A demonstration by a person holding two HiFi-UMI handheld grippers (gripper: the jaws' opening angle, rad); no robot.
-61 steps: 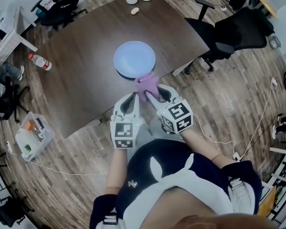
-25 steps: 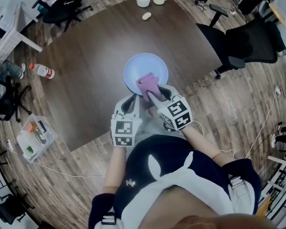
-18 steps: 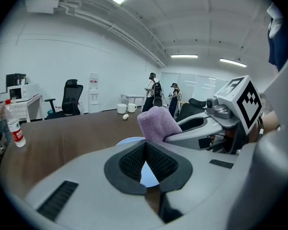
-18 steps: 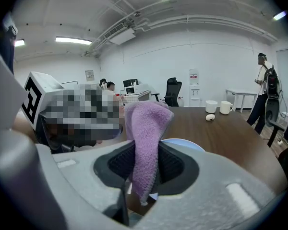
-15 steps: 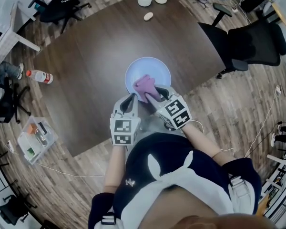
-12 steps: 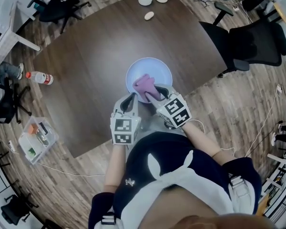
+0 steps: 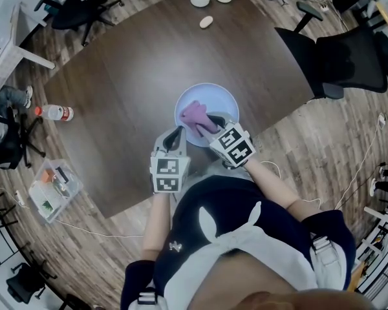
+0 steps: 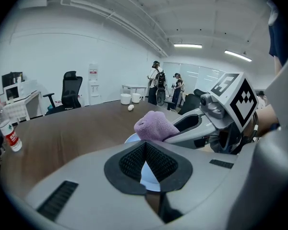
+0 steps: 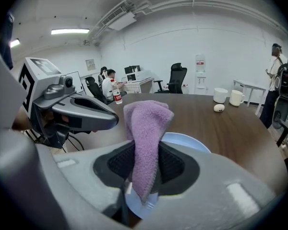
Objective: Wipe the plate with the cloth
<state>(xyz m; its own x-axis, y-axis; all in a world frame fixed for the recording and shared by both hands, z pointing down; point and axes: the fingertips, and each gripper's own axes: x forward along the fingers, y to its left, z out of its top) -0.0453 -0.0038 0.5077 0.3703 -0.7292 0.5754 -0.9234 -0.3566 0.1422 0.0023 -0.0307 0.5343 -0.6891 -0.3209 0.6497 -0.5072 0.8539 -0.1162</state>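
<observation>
Left gripper (image 7: pixel 178 133): jaws clenched shut, nothing in them, tips just beside the plate's (image 7: pixel 224 101) near-left rim. Plate sits on the table (image 7: pixel 116 76), close to the edge nearest the person. Purple cloth (image 7: pixel 194 115) is over the plate's near-left part; contact unclear. Right gripper (image 7: pixel 208 123): clamped on the cloth; jaws have just eased open a touch, cloth between the pads.

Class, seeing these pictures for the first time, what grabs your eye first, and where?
A purple cloth, pinched in the jaws of the right gripper, hangs over the pale blue plate at the dark table's near edge. The left gripper hovers beside it, jaws together and empty.
</observation>
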